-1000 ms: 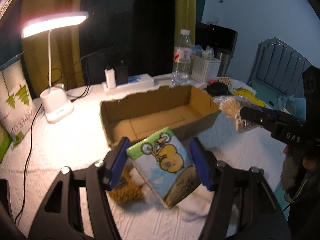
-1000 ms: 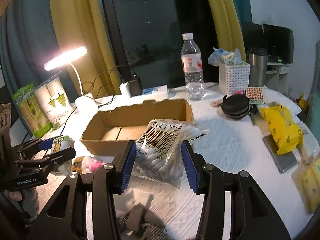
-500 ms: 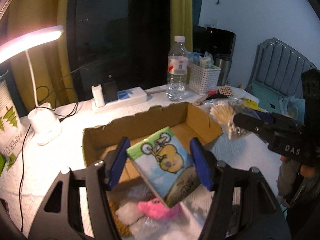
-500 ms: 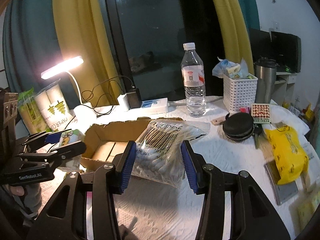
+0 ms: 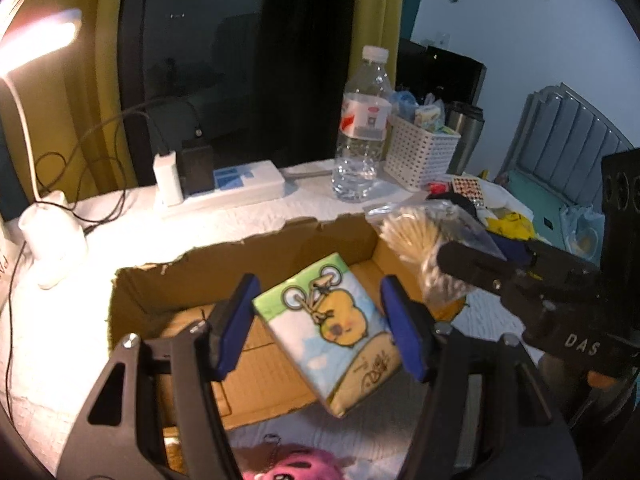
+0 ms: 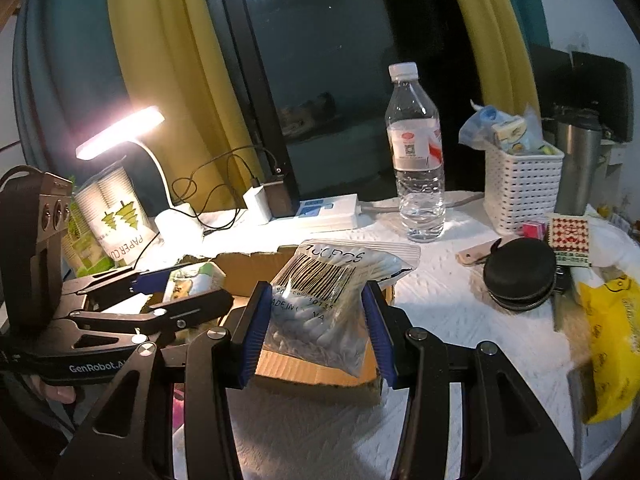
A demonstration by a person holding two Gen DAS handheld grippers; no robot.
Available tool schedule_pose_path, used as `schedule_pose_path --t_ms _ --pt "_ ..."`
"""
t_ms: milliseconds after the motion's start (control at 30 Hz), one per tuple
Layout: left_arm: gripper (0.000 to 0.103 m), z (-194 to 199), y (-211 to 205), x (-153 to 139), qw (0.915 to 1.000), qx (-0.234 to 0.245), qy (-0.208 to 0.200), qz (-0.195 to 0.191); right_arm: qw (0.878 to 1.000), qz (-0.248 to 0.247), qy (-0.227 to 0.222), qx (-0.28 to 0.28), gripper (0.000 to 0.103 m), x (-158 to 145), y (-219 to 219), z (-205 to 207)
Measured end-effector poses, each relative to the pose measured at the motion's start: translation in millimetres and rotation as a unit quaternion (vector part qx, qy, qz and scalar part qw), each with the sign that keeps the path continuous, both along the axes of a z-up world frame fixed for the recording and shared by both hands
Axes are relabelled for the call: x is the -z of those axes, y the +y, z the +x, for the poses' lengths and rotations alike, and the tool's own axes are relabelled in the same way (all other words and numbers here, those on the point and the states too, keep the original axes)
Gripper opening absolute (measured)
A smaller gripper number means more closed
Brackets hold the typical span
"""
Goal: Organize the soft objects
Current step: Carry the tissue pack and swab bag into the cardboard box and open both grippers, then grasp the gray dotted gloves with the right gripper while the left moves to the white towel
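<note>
**Two soft packs poised over the open box**

My left gripper point(image 5: 320, 320) is clamped on a soft tissue pack printed with a yellow cartoon chick on a bicycle point(image 5: 332, 328), its long axis running away from me and tilted nose-down over the shallow brown cardboard box point(image 5: 168, 292). The box floor lies directly below and ahead of that pack. My right gripper point(image 6: 316, 328) pinches a clear plastic bag of white cotton swabs point(image 6: 324, 304) above the box's right end, near its front wall. By my judgement both packs need only to go down; the left one sits deeper over the box.
</note>
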State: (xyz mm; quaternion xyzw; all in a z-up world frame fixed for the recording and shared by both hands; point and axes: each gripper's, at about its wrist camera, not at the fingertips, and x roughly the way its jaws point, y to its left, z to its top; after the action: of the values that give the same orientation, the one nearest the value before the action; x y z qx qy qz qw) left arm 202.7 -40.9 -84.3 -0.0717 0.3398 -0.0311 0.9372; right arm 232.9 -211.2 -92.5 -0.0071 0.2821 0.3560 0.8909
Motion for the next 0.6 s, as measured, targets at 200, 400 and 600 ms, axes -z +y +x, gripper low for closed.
schedule_pose_path --t_ms 200,400,600 --pt "0.072 10.3 -7.5 6.3 0.9998 0.011 0.013 0.007 1.0 0.008 0.027 0.001 0.053 11.8 0.0 17.6" --pt "0.091 5.1 -8.3 0.4 0.9998 0.014 0.001 0.011 0.999 0.017 0.021 0.028 0.065 3.3 -13.5 16.2" --pt "0.091 -11.6 -2.9 -12.9 0.9998 0.012 -0.017 0.006 0.999 0.006 0.011 0.05 0.065 -8.7 -21.1 0.2"
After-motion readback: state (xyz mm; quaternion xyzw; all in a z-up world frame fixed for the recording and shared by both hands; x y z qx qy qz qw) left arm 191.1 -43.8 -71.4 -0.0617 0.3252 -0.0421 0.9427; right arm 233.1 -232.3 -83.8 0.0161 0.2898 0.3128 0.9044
